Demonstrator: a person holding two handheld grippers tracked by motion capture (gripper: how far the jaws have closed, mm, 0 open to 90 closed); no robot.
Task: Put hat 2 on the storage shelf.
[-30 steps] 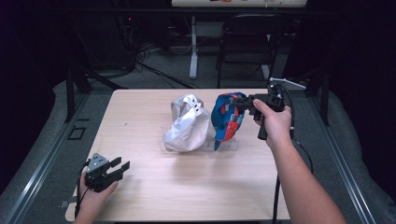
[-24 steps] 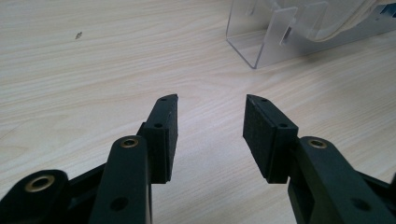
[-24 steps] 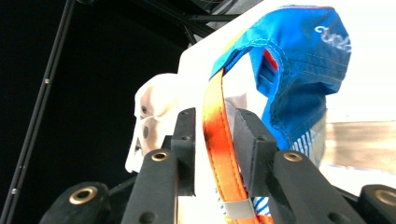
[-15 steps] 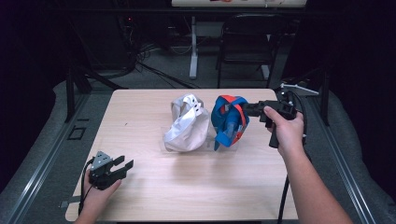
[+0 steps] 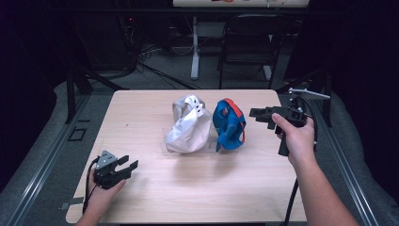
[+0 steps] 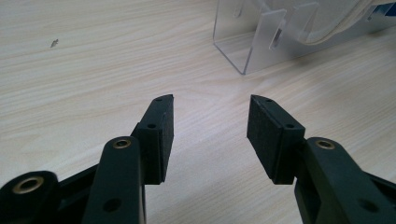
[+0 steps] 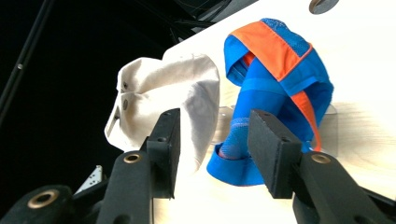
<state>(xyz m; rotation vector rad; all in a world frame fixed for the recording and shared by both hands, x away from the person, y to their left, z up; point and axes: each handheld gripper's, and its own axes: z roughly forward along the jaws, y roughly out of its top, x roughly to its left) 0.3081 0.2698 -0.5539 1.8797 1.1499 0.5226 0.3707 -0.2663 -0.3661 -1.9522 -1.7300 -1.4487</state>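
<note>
Left gripper (image 5: 123, 166) sits low at the near left corner of the table (image 5: 141, 108), held in the left hand (image 5: 104, 188), pointing toward the middle of the tabletop. Jaws apart, nothing between them, and they have just been opening a little further. In the left gripper view (image 6: 210, 128) bare wood shows between the pads (image 6: 164, 135), and the corner of a clear acrylic stand (image 6: 243, 44) lies ahead, well apart from the jaws.

Centre of table: white cloth cap (image 5: 188, 125) propped upright on the clear stand, crown slumped toward the near left. Two small metal eyelets visible on its side in the right gripper view, where the cap (image 7: 187, 93) shows left of the jaws.

Just beside it on the right: blue cap with orange trim (image 5: 229, 123), also propped up on the stand. The two caps stand close together; contact between them cannot be judged from above. In the right gripper view the blue cap (image 7: 275, 84) sits straight ahead, its lower blue band showing in the gap between the jaws but farther off.

Right gripper (image 5: 258, 113) held level above the right edge of the table in the right hand (image 5: 294, 136), pointing left at the blue cap, near it but clear of it. Jaws have just been opening wide; they stand apart, nothing gripped
</note>
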